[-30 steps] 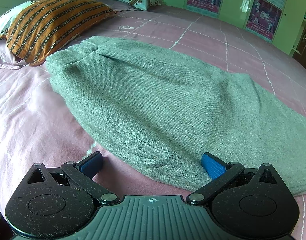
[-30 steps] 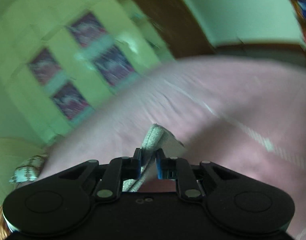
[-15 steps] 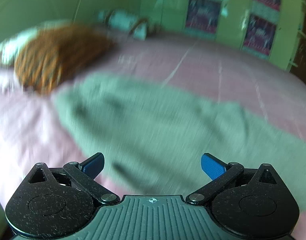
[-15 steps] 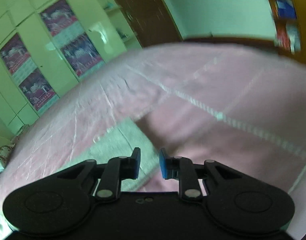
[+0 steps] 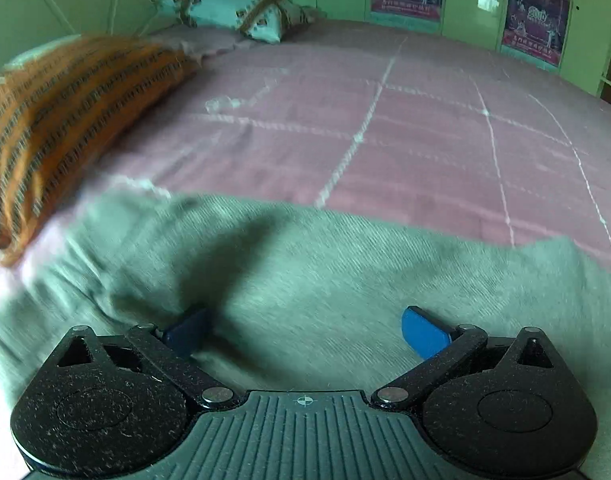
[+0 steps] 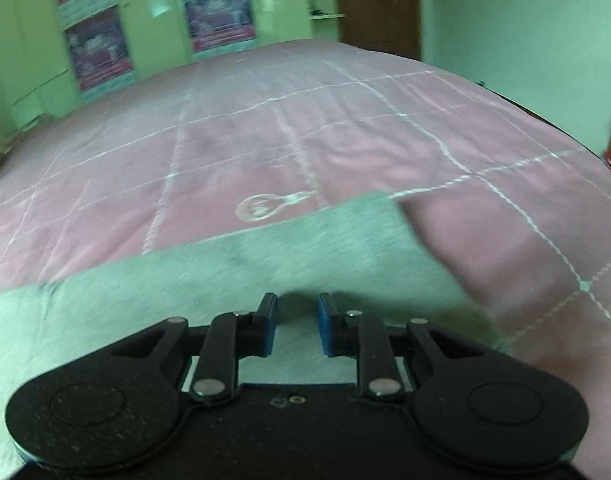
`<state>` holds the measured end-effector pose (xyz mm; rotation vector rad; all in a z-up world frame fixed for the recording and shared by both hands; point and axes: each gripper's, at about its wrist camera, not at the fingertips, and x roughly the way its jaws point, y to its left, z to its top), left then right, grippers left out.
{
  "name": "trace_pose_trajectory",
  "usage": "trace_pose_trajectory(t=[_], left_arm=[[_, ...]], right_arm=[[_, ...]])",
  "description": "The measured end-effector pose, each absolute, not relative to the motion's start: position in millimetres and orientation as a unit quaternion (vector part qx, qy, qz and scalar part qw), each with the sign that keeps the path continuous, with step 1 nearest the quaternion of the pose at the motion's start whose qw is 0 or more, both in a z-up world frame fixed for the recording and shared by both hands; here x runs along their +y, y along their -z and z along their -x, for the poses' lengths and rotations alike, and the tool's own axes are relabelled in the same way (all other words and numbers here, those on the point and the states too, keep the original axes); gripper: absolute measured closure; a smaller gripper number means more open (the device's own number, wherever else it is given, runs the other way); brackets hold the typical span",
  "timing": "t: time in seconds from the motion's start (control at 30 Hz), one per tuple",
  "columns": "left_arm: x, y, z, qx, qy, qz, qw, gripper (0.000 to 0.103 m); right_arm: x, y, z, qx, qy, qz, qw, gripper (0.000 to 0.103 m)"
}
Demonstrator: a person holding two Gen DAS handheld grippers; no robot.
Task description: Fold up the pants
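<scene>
The grey-green knitted fabric pants (image 5: pixel 345 280) should handle as a soft, limp, fairly light thing, I judge: the cloth drapes flat, will sag from any single pinch, and its woolly weave looks grippy rather than slick, so nothing here is fragile. I would take hold at an edge or a corner where the layers stack, not in the middle of the panel, and use both tools so the fold carries over evenly.

They lie spread on the pink quilted bedcover with white stitched lines (image 5: pixel 425 128), filling the lower half of the left wrist view and the lower left and middle of the right wrist view (image 6: pixel 225 280). Their far edge runs across mid-frame in both; in the right view the cloth ends in a corner right of centre. The surface is blurred, with a shallow crease at lower left of the left view.

My left gripper (image 5: pixel 305 332) stands wide apart over the cloth, nothing between its blue pads. My right gripper (image 6: pixel 293 326) shows a narrow gap, also with nothing clamped, and hangs above the pants. An orange striped pillow (image 5: pixel 65 120) sits at the left edge.
</scene>
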<state>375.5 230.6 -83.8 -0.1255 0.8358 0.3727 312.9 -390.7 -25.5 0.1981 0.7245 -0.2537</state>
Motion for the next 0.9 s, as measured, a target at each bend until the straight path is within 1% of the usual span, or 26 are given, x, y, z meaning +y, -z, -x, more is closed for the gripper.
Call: trace_pose_trajectory(t=[0.03,0.1,0.2,0.27,0.33,0.37,0.43,0.5,0.53,0.6,0.63,0.7,0.8,0.87,0.9], left_arm=[[227,75,-371,0.392,-0.175,0.066,0.901,0.000],[210,59,-366,0.362,-0.150,0.053,0.919,0.000],[175,54,-382,0.363,-0.095,0.060,0.925,0.000],[145,66,-403,0.377,-0.066,0.047,0.923,0.000],[125,91,-424,0.419,-0.075,0.021,0.905,0.000],[122,100,-425,0.415,-0.079,0.015,0.906,0.000],[122,95,-421,0.406,-0.085,0.023,0.910,0.000],[125,83,-405,0.396,-0.087,0.028,0.914,0.000],[127,76,-392,0.383,-0.085,0.025,0.919,0.000],[131,66,-365,0.365,-0.089,0.027,0.926,0.000],[138,64,-354,0.364,-0.092,0.033,0.926,0.000],[149,63,-328,0.360,-0.101,0.050,0.926,0.000],[161,69,-297,0.370,-0.116,0.067,0.919,0.000],[167,75,-287,0.372,-0.119,0.079,0.917,0.000],[168,78,-284,0.376,-0.116,0.082,0.916,0.000]], right_arm=[[-392,22,-313,0.350,0.123,-0.095,0.924,0.089],[-395,11,-308,0.319,0.107,-0.098,0.937,0.086],[-386,5,-317,0.307,0.075,-0.096,0.944,0.084],[-377,9,-330,0.315,0.053,-0.082,0.944,0.083],[-375,22,-347,0.353,0.073,-0.055,0.931,0.082],[-380,29,-352,0.365,0.085,-0.056,0.926,0.082],[-393,22,-347,0.363,0.085,-0.092,0.924,0.081],[-406,2,-322,0.325,0.092,-0.112,0.934,0.076],[-418,-7,-303,0.304,0.085,-0.141,0.938,0.072],[-444,-12,-271,0.289,0.078,-0.206,0.932,0.067],[-456,-12,-257,0.284,0.079,-0.232,0.927,0.067],[-480,-5,-228,0.271,0.090,-0.301,0.910,0.066],[-507,15,-196,0.254,0.107,-0.399,0.875,0.068],[-509,25,-188,0.253,0.107,-0.424,0.863,0.069],[-508,29,-187,0.256,0.103,-0.432,0.859,0.071]])
